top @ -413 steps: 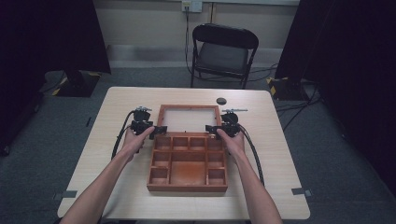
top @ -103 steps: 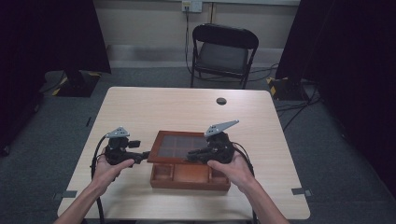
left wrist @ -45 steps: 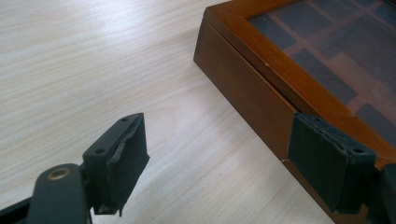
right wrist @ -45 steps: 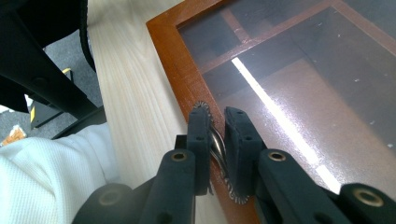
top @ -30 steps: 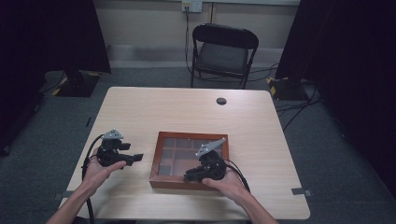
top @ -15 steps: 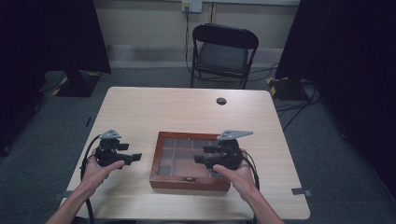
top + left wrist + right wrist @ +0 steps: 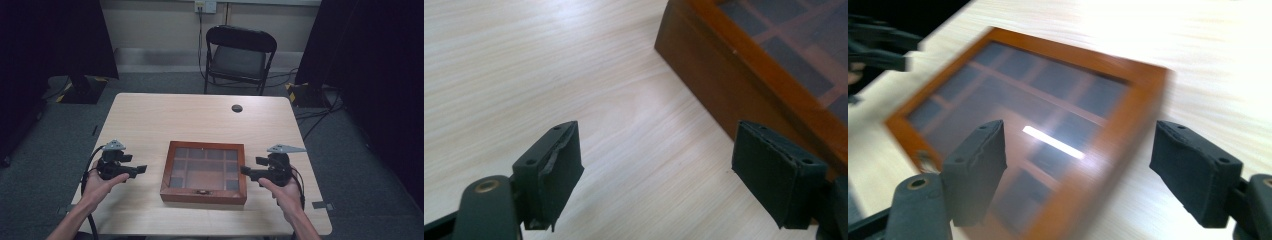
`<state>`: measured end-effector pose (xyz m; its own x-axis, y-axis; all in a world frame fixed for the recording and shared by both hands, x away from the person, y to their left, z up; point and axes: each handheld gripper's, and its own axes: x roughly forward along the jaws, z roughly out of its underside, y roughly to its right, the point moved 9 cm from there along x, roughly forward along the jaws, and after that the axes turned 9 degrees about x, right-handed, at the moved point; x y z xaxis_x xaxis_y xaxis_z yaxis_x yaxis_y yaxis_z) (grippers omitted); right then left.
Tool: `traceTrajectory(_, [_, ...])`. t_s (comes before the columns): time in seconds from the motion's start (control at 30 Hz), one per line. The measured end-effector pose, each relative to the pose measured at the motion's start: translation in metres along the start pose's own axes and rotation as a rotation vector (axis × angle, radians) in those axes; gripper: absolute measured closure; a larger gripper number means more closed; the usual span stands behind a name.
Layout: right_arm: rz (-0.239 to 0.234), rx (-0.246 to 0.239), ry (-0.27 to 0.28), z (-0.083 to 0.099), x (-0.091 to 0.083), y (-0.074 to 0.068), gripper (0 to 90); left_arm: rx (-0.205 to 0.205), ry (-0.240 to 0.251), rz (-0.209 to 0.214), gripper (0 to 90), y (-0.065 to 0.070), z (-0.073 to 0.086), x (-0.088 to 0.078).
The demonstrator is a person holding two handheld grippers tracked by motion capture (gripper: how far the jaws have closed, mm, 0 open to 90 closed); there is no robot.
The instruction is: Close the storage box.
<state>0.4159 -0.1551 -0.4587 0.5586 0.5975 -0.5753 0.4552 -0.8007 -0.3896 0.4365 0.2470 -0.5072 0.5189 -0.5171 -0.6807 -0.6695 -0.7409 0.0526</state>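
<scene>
Two grippers, one per hand, both empty rn. My left gripper [image 7: 141,169] sits over the table [image 7: 150,115] just left of the wooden box [image 7: 204,172], jaws pointing at the box's left wall, apart from it w/ bare tabletop between. In the left gripper view its pads stand spread, nothing b/w them but wood grain; the box's corner [image 7: 744,65] runs past the upper right, close by one pad but not touching.

My right gripper [image 7: 245,171] is at the box's right edge, jaws aimed left toward it. Its jaws have just been opening, and in the right gripper view they stand wide w/ nothing pinched; the box [image 7: 1028,130] lies beyond and below them, blurred, its right rim falling b/w the two pads in the picture. Can't tell from the high view if the tips touch the rim; looks just beside.

Box itself: lid down, glass top showing the dividers underneath, small clasp on the near side. It rests flat on the table's near half, roughly centred b/w my hands. A small dark round thing [image 7: 237,108] lies well apart, toward the far edge. A folding chair [image 7: 240,55] stands behind the table.
</scene>
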Motion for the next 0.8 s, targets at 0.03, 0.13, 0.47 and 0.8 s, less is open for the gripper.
traceTrajectory(0.03, [0.039, 0.017, -0.015, 0.007, -0.003, 0.016, 19.5, -0.006, -0.013, -0.001, 19.5, -0.002, 0.003, 0.000])
traceTrajectory(0.13, [0.072, 0.050, -0.021, 0.012, -0.005, 0.030, 16.7, -0.012, -0.021, 0.002, 19.5, -0.004, 0.006, 0.001])
traceTrajectory(0.47, [0.244, 0.173, -0.159, 0.045, 0.008, 0.080, 14.9, -0.048, -0.140, -0.063, 19.2, -0.023, 0.028, 0.015])
traceTrajectory(0.8, [0.377, 0.176, -0.208, 0.057, 0.013, 0.106, 14.9, -0.030, -0.180, -0.144, 14.8, -0.028, 0.044, 0.024])
